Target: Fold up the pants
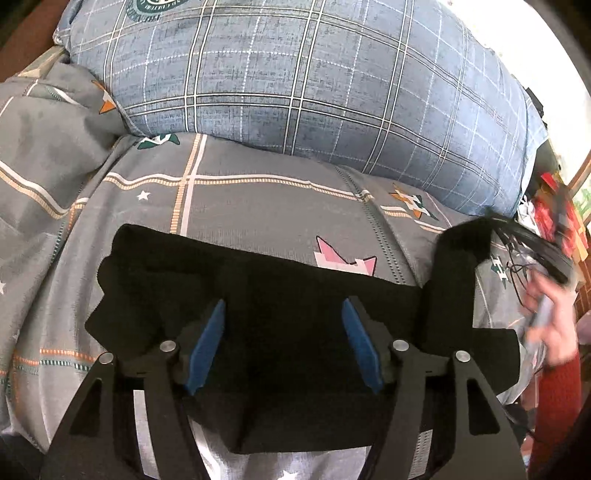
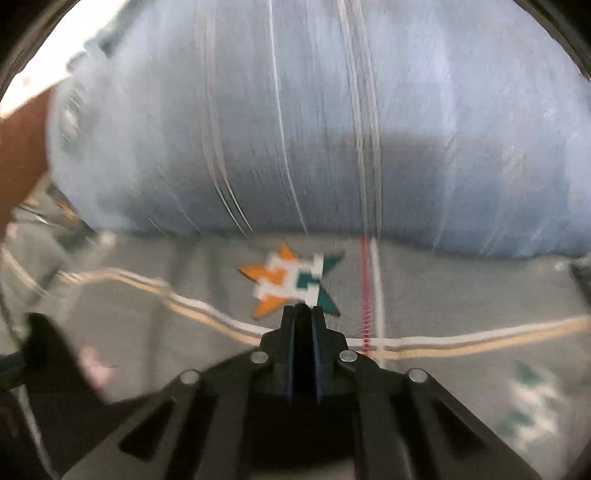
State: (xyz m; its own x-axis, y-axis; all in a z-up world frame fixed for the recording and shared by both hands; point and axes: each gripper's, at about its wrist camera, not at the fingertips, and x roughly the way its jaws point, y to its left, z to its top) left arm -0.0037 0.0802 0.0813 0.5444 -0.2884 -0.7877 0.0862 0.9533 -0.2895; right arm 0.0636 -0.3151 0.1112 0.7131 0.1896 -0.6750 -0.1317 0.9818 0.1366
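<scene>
Currently left tongs (image 1: 282, 343) gape wide, empty, above folded black pants (image 1: 258, 295); right tongs (image 2: 303, 314) closed, apparently empty. Next: likely grip an edge.

Daylight, bright; blown-out white glare at far corners. Left wrist view sharp, blurred only at right edge. Right wrist view heavily motion-smeared throughout. Fisheye bending, dark vignette at edges.

No readable text anywhere. Round green emblem (image 1: 147, 5) on the blue plaid pillow (image 1: 295, 81), upper left of the left wrist frame, is cropped, illegible.
</scene>
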